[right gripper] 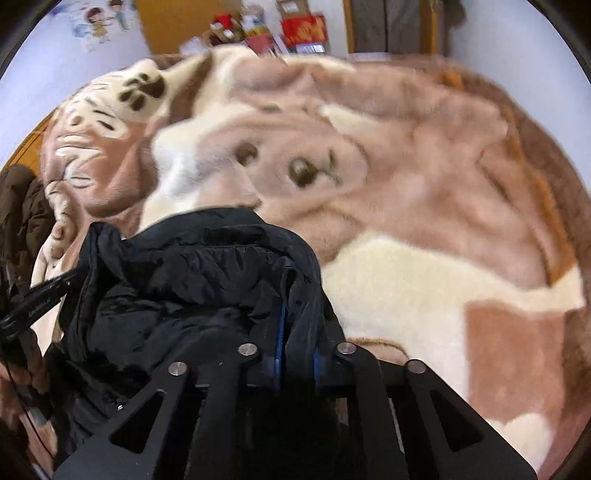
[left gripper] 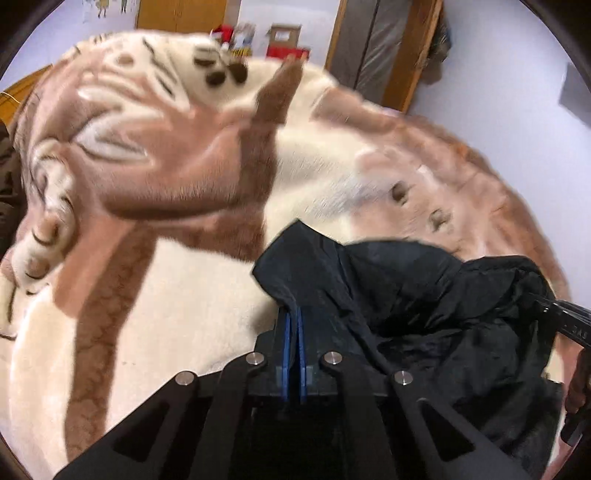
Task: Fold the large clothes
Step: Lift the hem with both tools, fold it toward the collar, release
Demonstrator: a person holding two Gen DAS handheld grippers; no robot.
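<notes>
Closest to the left wrist camera, the left gripper [left gripper: 293, 314] is clamping its blue pads [left gripper: 300, 347] on a corner of the black jacket [left gripper: 424, 295], the pads nearly touching with only thin fabric pinched between them. Nearest the right wrist camera, the right gripper [right gripper: 295, 321] is likewise grasping the black jacket [right gripper: 192, 280], a thicker fold of it bunching between its blue pads [right gripper: 279, 332]. The garment is sagging between the two grippers in a crumpled heap and is lying over the near part of a plush blanket [left gripper: 184, 314], cream and brown with paw prints. At the left edge of the right view, a hand [right gripper: 26, 362] is gripping the other tool's handle. Farther left on the blanket a dark brown garment [right gripper: 22, 206] is lying. Beyond the blanket, red boxes [right gripper: 304, 31], wooden furniture [left gripper: 181, 14] and a pale wall with cartoon stickers [right gripper: 99, 22] are showing, all blurred.
</notes>
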